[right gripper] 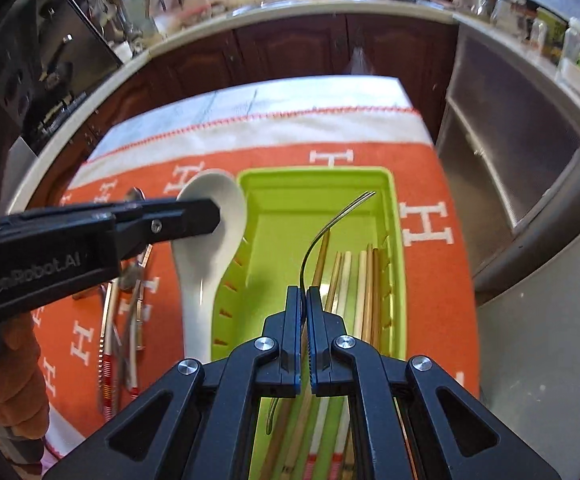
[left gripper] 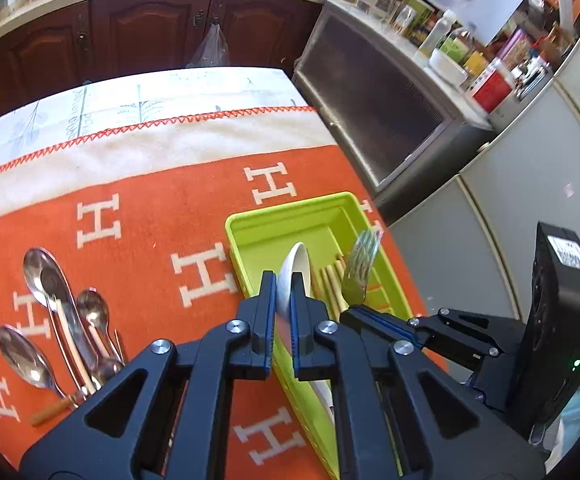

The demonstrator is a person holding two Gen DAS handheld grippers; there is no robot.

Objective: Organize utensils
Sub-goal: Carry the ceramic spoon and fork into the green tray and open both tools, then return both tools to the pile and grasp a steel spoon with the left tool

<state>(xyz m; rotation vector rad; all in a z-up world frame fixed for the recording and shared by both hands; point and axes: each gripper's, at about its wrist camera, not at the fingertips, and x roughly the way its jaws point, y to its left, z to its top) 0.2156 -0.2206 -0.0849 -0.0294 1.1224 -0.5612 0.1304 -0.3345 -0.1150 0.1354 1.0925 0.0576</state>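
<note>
The white ceramic spoon [left gripper: 293, 276] is hanging over the left rim of the green tray [left gripper: 290, 220], and the left gripper [left gripper: 284, 286] is pinching it on edge, jaws nearly closed around the handle just below the bowl. Glazed, hard, likely slippery and chippable, so that grip near the bowl looks wise, and it wants setting down, not dropping. Over to the right gripper [right gripper: 305, 300]: it is clamping a thin metal fork [right gripper: 330, 224] by the neck, tines arching above the tray. Light and stiff, that one should be forgiving. Chopsticks [right gripper: 364, 292] are lying along the tray's right side. Metal spoons [left gripper: 45, 276] are waiting on the orange cloth [left gripper: 161, 216], well left.
</note>
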